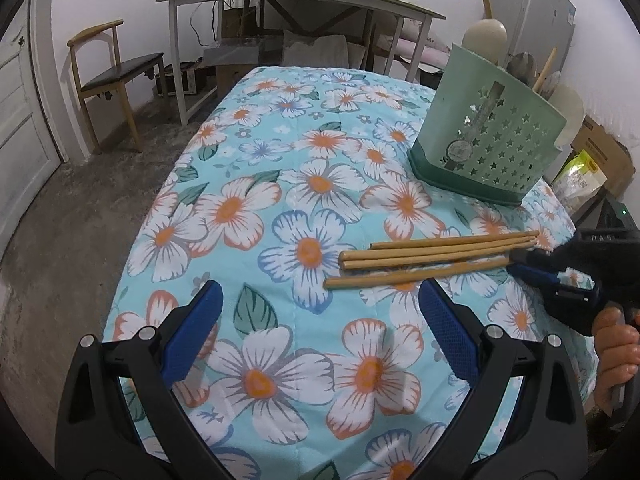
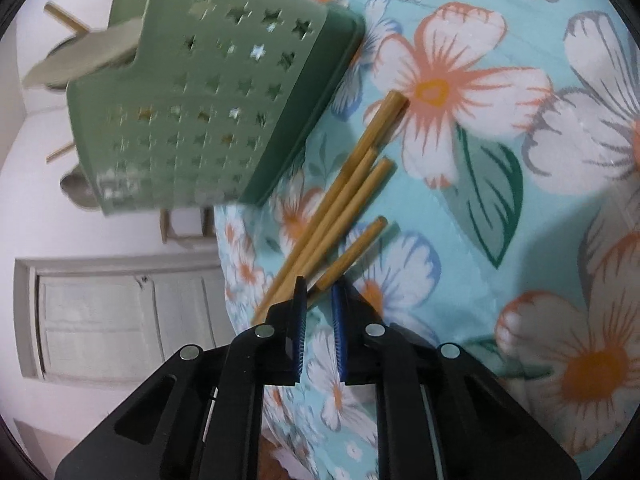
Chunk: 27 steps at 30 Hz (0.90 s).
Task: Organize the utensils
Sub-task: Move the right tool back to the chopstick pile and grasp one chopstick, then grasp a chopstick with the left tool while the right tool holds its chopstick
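Chopsticks [image 1: 432, 258]: four wooden sticks lie in a loose bundle on the floral-covered table [image 1: 280, 208], at about 5 o'clock in the left wrist view, running roughly 9 to 3 o'clock. Their right-hand ends pass behind the right claw [image 1: 532, 266], so those tips are hidden there. In the right wrist view the same sticks [image 2: 340, 200] fan up from the claw toward 1 o'clock; their near ends are covered by the black fingers.

Right claw [image 2: 320, 300]: jaws drawn narrow, a slim gap between the blue pads. One stick's end sits in that gap, the other three pass just left of the left finger. Whether the pads press on the stick cannot be told; the contact point is masked by the fingertips. A hand [image 1: 616, 344] grips the handle at 4 o'clock in the left wrist view, cut off by the frame edge.

Left claw [image 1: 320, 308]: jaws wide apart, nothing between them, above bare cloth, at 6 o'clock, near the sticks' left ends but apart from them.

Green holder [image 1: 488, 140]: star-punched caddy upright on the table at 2 o'clock, well apart from the sticks. Spoons and a wooden handle poke above its rim; its contents are mostly hidden by the walls. In the right wrist view it [image 2: 208, 112] appears tilted and blurred at 11 o'clock.
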Tool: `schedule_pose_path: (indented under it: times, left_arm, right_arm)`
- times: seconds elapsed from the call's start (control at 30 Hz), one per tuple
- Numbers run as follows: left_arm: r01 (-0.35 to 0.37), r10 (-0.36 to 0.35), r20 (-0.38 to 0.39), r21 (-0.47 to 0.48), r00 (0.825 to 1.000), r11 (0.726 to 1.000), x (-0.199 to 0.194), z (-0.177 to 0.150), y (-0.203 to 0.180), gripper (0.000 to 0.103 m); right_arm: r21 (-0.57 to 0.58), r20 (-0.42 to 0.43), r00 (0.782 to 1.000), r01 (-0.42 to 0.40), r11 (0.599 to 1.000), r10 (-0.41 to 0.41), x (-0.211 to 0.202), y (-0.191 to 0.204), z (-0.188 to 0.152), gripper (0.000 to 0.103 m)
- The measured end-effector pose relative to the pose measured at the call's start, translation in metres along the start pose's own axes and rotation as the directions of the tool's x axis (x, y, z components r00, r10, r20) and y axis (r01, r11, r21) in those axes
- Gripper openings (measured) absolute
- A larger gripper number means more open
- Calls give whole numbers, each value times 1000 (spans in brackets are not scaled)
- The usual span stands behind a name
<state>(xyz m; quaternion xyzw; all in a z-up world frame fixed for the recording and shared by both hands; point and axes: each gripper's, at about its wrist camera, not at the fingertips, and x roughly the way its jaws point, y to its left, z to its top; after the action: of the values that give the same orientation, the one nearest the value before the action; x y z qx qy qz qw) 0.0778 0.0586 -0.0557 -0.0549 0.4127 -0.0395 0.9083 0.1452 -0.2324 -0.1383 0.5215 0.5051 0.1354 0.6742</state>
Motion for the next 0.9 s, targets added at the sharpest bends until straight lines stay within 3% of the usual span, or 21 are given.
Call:
schedule_pose_path:
  times: [0.27,0.57,0.8,0.87,0.9]
  left_arm:
    - [2,-2,6,-4,1000,1000,0,4,5,95]
    - [12,-12,2,-1,1000,1000,2,4,3,95]
    - [76,-78,35,53,996,996,-8,2,-6,94]
    - [95,-100,56,88,993,992,-11,2,-13,91]
    - [101,-108,60,105,992,989,-11,2,-16,84]
  right_arm:
    - [-10,-96,995,11,1000,-12,-17,-9,-9,12]
    - [-66,33,990,142,988,-141,-37,-8,7,14]
    - [-219,165,943,322,921,-290,-22,25,8,16]
    - [-246,189,931,354,902,-313,-17,32,8,16]
    - [-265,202,923,373,889,-327,-16,35,7,16]
